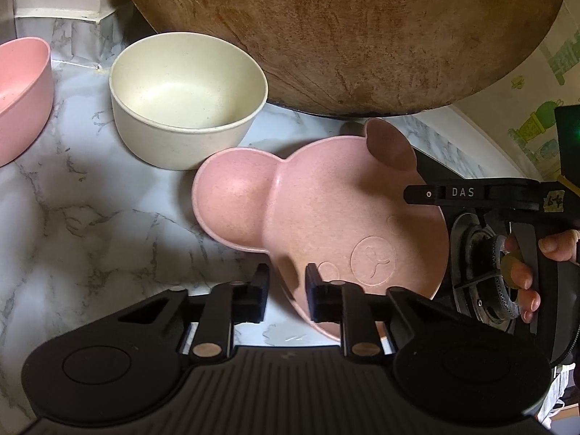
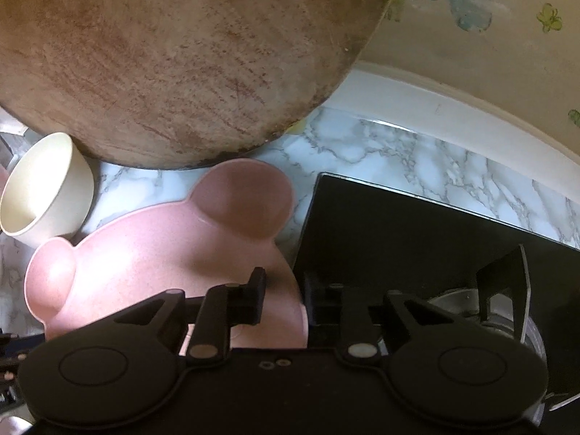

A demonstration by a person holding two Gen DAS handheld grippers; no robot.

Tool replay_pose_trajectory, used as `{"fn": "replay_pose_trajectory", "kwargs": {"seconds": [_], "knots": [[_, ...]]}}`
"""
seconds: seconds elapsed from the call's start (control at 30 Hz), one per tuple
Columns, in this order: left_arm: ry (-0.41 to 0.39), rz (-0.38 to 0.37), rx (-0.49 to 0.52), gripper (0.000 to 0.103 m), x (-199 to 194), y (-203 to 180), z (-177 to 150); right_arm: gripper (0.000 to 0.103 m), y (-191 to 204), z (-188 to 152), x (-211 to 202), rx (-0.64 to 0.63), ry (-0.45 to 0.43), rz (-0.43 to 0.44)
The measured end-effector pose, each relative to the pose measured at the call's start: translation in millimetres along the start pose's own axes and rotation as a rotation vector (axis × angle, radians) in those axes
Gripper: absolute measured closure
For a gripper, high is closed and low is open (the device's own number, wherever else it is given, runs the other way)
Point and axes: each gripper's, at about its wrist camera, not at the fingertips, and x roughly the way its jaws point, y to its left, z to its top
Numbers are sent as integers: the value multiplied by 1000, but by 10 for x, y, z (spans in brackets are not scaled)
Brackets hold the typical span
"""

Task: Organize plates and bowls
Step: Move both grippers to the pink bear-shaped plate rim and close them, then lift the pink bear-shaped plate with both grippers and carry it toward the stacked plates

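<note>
A pink bear-shaped plate (image 1: pixel 326 217) with two round ears lies on the marble counter; it also shows in the right wrist view (image 2: pixel 163 253). My left gripper (image 1: pixel 284 281) straddles its near-left rim, jaws a little apart with the rim between them. My right gripper (image 2: pixel 284 286) straddles the plate's right rim the same way, and it shows in the left wrist view (image 1: pixel 471 199) at the plate's right. A cream bowl (image 1: pixel 188 98) stands behind the plate, also in the right wrist view (image 2: pixel 43 188). A pink bowl (image 1: pixel 21 90) stands at the far left.
A large round wooden chopping board (image 1: pixel 344 29) leans against the wall behind the bowls. A black gas stove (image 2: pixel 417 239) with a burner (image 1: pixel 485 268) lies right of the plate. The marble counter (image 1: pixel 90 217) spreads to the left.
</note>
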Motion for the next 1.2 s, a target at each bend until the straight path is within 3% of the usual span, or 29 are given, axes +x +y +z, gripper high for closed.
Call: {"fn": "replay_pose_trajectory", "kwargs": {"seconds": [0.63, 0.87, 1.2], "knots": [[-50, 24, 51, 89, -351, 28, -2, 95, 115, -287, -553, -23, -47, 63], [-83, 27, 81, 89, -671, 54, -128, 96, 187, -520, -880, 2, -78, 113], [-125, 23, 127, 89, -1139, 39, -405, 97, 385, -926, -1395, 1, -146, 108]]}}
